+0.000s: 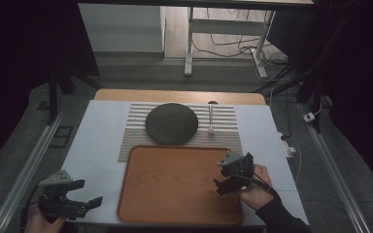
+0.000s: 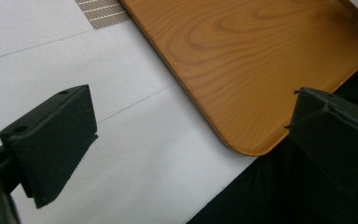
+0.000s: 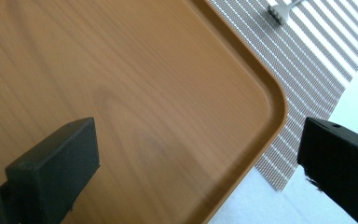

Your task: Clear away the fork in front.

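Your left tool (image 1: pixel 84 193) hangs released over the white worktop (image 1: pixel 97 136); your right tool (image 1: pixel 222 177), also released, hovers over the wooden tray (image 1: pixel 175 189). The tray overlaps a striped mat (image 1: pixel 223 119) carrying a dark plate (image 1: pixel 171 123) and fork (image 1: pixel 211 119); the room beyond is dim.

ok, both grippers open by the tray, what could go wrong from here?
1. The right gripper hangs over the tray near its right rim; a low move might knock the tray into the striped mat.
2. A shifted mat could disturb the dark plate and the fork lying on it.
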`<act>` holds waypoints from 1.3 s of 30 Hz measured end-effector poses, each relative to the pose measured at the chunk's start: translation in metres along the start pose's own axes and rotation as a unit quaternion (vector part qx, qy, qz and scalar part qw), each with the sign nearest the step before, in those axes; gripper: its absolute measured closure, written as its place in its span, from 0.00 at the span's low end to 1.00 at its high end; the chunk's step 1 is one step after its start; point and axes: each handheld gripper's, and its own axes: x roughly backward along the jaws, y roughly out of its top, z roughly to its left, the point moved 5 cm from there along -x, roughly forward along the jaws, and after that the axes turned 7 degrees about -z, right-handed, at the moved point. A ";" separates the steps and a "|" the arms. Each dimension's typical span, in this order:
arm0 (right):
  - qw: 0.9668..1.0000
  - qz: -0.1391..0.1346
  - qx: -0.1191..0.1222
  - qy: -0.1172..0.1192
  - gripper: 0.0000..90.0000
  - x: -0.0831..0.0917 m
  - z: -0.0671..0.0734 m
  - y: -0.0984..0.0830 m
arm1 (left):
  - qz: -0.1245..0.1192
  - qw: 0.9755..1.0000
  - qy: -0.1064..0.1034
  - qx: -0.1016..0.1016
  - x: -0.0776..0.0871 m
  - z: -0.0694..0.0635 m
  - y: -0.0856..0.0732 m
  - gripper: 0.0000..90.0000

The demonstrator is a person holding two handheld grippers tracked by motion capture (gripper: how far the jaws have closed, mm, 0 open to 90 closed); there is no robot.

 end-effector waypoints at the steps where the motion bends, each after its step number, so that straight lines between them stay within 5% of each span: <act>1: 1.000 0.003 0.008 -0.003 0.00 -0.001 0.001 0.001 | 0.000 1.000 0.000 0.000 0.000 0.000 0.000 0.01; 13: 0.995 0.023 0.093 -0.041 0.00 -0.013 0.001 0.012 | 0.002 1.000 -0.001 0.001 0.000 0.000 0.000 0.01; 26: 0.986 0.044 0.142 -0.075 0.04 -0.030 -0.011 0.024 | 0.003 1.000 -0.002 0.002 -0.001 0.000 0.000 0.01; 39: 0.978 0.064 0.163 -0.113 0.09 -0.054 -0.038 0.036 | 0.004 1.000 -0.002 0.003 -0.001 0.001 0.000 0.01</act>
